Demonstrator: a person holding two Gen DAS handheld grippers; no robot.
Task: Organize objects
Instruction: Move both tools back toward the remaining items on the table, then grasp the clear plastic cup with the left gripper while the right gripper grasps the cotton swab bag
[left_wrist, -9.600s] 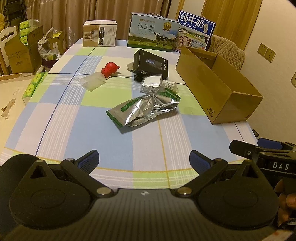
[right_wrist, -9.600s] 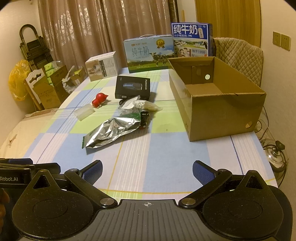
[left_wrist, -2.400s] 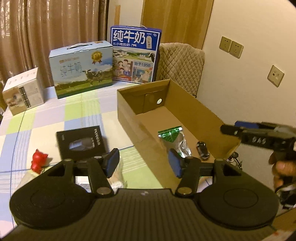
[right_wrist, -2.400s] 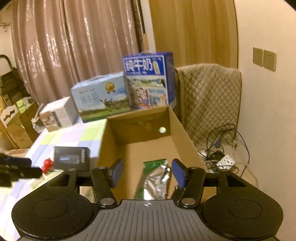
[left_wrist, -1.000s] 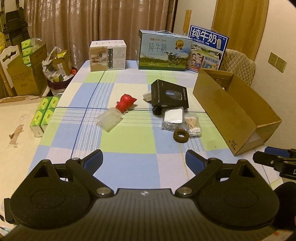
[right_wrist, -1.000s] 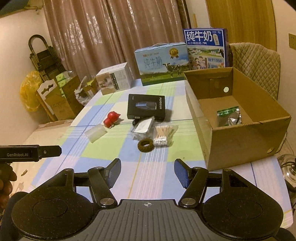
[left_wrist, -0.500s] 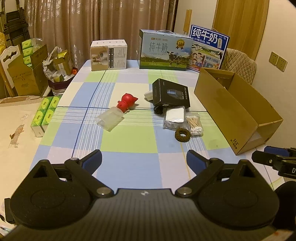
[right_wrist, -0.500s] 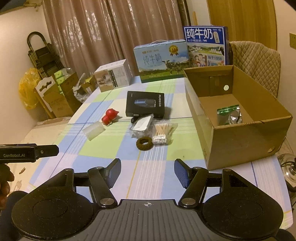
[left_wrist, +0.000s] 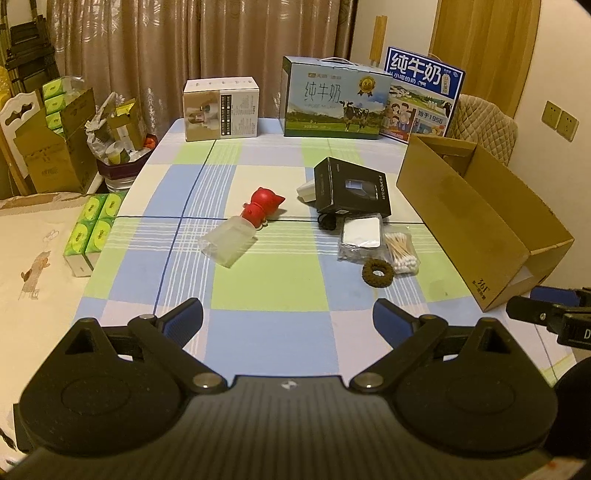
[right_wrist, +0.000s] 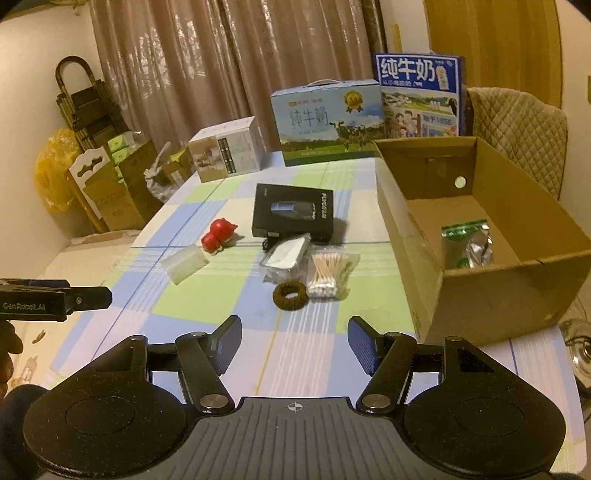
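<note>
2 milk cartons (right_wrist: 325, 123), 1 cardboard box (right_wrist: 517, 288)

On the table (right_wrist: 314, 354), the cardboard box (right_wrist: 480, 295) stands at the right with a foil pouch (right_wrist: 467, 243) in it. Left of it lie cotton swabs (right_wrist: 328, 271) — a ring (right_wrist: 290, 294) just beside them — behind these a black box (right_wrist: 293, 216), and further left a figurine (right_wrist: 218, 236).

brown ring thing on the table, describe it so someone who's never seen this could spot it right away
Start at the open cardboard box on the right edge of the checked tablecloth. Just left of it lies a clear packet of cotton swabs, and touching that packet's near left corner is the small dark brown fuzzy ring. It is the only round, holed thing there; its neighbours are packets and a flat black box.
</note>
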